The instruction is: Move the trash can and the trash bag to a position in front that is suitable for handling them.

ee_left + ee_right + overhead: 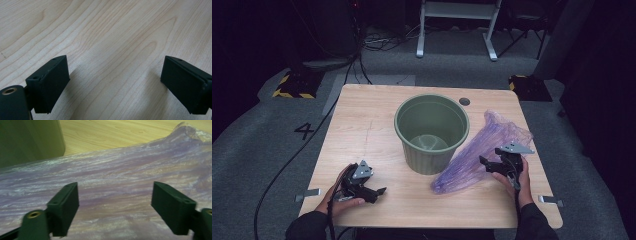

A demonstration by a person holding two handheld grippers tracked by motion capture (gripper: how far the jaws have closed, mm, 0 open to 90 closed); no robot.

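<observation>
Hovering over the purple bag, the right gripper has jaws wide apart, gripping nothing. That bag lies crumpled just right of the green bin, unlined so far. Left gripper waits, jaws apart, near the bin's left.

A light wooden table stands on grey carpet, its grain running plainly across the bare near-left stretch. A green ribbed bin sits upright on the table just right of centre, toward the far edge. Immediately right of it, a crumpled purple plastic bag lies flat on the wood, stretching from the near middle to the far right, its edge close against the bin's base. A small round grommet hole marks the table's far edge.
</observation>
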